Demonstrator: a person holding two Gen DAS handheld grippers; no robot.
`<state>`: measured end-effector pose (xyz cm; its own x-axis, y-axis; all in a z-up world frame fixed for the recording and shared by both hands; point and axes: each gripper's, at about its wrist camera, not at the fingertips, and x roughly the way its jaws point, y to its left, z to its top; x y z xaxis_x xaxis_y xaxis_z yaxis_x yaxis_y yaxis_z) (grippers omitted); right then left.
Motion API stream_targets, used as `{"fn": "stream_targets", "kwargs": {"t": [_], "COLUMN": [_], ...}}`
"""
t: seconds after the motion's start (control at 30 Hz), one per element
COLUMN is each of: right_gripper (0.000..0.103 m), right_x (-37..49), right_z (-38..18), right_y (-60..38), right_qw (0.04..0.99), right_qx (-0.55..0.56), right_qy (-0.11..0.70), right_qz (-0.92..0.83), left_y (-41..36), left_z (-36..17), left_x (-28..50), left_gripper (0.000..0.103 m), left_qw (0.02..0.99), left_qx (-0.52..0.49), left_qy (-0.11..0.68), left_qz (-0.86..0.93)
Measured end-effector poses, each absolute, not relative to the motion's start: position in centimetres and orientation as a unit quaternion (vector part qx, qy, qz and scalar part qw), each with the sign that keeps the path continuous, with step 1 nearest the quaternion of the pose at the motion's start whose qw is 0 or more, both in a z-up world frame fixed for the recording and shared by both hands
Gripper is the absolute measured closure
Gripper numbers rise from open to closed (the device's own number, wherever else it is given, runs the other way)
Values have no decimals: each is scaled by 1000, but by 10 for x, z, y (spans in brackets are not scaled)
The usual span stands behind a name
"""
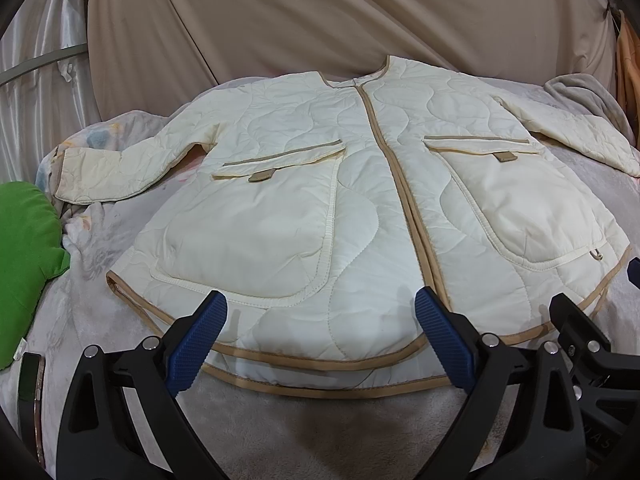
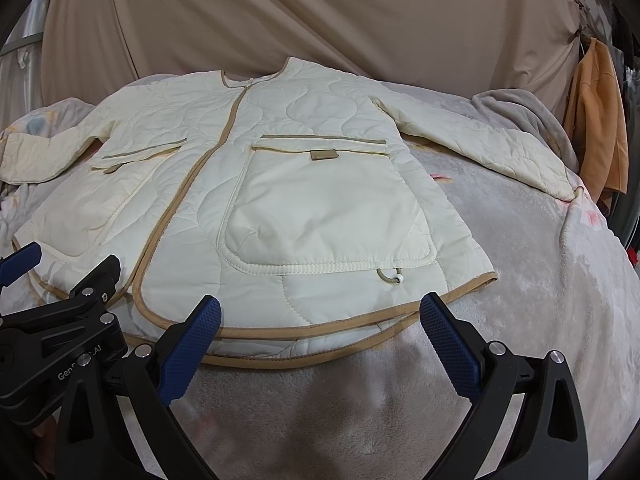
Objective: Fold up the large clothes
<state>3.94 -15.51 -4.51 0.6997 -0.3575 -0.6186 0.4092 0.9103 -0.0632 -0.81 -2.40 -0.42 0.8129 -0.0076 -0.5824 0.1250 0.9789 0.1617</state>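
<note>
- On my left wrist feed, the far left edge shows a green cushion (image 1: pixel 24 264) on the bed, something the right wrist feed does not reach
- The cream quilted jacket (image 1: pixel 360 184) lies flat and front-up on the grey blanket (image 1: pixel 280 432), closed along its tan-trimmed front, both sleeves spread out to the sides, collar towards the beige curtain (image 1: pixel 320 12)
- My left gripper (image 1: pixel 320 312) has its blue-padded fingers (image 1: pixel 200 344) spread wide apart, holding nothing; the tips sit over the jacket's bottom hem, the right pad close to the tan front placket
- At the right edge of that same feed I see part of the right gripper's black frame, just beside the hem
- On the right wrist feed, the left gripper (image 2: pixel 24 264) shows at the far left, over the hem's left part
- My right gripper (image 2: pixel 320 316) also has its fingers (image 2: pixel 452 348) wide apart and empty, tips framing the hem below the large patch pocket (image 2: pixel 328 216)
- Only this feed shows the small cord loop with a white bead (image 2: pixel 390 276) under that pocket
- Far right, only here, an orange garment (image 2: pixel 596 120) hangs beside the curtain
</note>
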Motion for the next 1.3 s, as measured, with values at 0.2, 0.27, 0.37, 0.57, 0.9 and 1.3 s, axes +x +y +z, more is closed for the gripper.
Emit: {"fn": "stream_targets", "kwargs": {"t": [0.2,0.27,0.37,0.57,0.9,1.3], "right_gripper": [5,5,5,5,5,9], "right_x": [39,39,40,37,47,54], "right_z": [-46,-48,-48,-38,-3,-5], "right_y": [-157,-159,-161,-173,-238,-520], "right_qw": [921,919,918,917,916,851], "right_qx": [46,55,59,72,91,296], "right_qy": [329,332,336,337,330,278], "right_qz": [-205,-204,-202,-201,-208,-334], "left_y": [-24,-22,-19,-12,-6,40], "left_z": [-6,-7,-6,-5,9,47], "left_x": [-6,-4,-3,4,32,114], "left_gripper": [10,10,10,9,9,9], "left_qw": [946,944,943,936,931,951], "left_qx": [94,91,84,70,65,33], "left_qy": [310,316,321,342,356,308], "left_qz": [-35,-34,-35,-36,-59,-19]}}
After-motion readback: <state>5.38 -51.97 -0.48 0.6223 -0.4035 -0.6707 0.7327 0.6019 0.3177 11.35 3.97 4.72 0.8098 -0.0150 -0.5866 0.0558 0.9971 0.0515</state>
